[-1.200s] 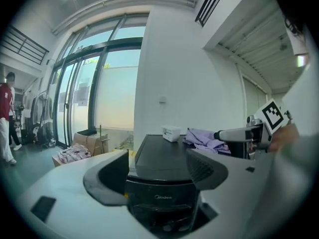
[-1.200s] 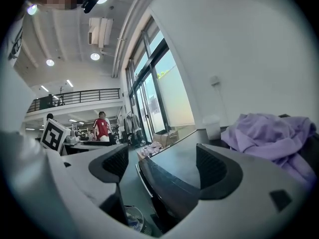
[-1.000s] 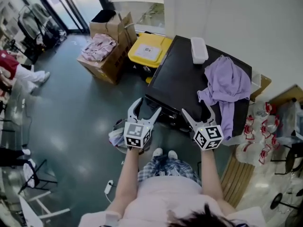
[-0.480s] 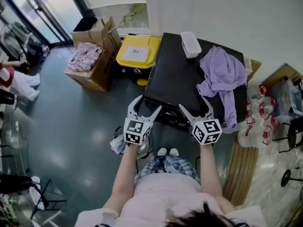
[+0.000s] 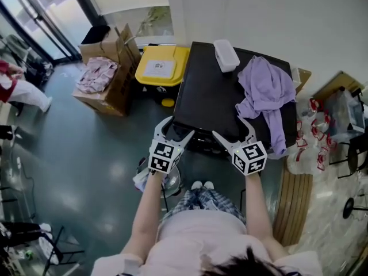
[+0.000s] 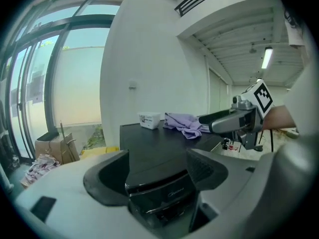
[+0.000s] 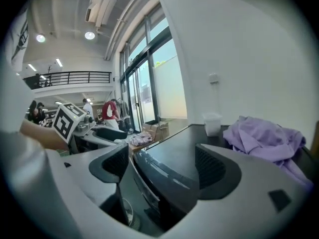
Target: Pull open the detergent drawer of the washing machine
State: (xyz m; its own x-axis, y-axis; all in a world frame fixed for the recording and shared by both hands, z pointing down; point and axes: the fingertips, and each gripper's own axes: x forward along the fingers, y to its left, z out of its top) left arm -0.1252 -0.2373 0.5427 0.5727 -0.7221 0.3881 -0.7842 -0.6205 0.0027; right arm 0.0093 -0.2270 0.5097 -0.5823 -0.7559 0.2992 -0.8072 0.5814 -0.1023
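The black washing machine [image 5: 221, 99] stands against the white wall, seen from above. Its front top panel [image 6: 160, 182] fills the gap between the jaws in the left gripper view; I cannot make out the detergent drawer on it. My left gripper [image 5: 178, 126] is open, just in front of the machine's front left corner. My right gripper [image 5: 228, 126] is open too, at the front edge near the middle. In the right gripper view the machine's front edge [image 7: 159, 176] runs between the open jaws. Neither gripper holds anything.
A purple cloth [image 5: 267, 94] and a white plastic box [image 5: 225, 55] lie on the machine's top. A yellow bin [image 5: 155, 71] and cardboard boxes [image 5: 106, 76] with pink clothes stand to its left. Plastic bags [image 5: 316, 134] and a wooden board [image 5: 293, 206] are on the right.
The view has shifted so the machine sits further left in the picture. Both grippers stay open and have closed in slightly on the machine's front edge.
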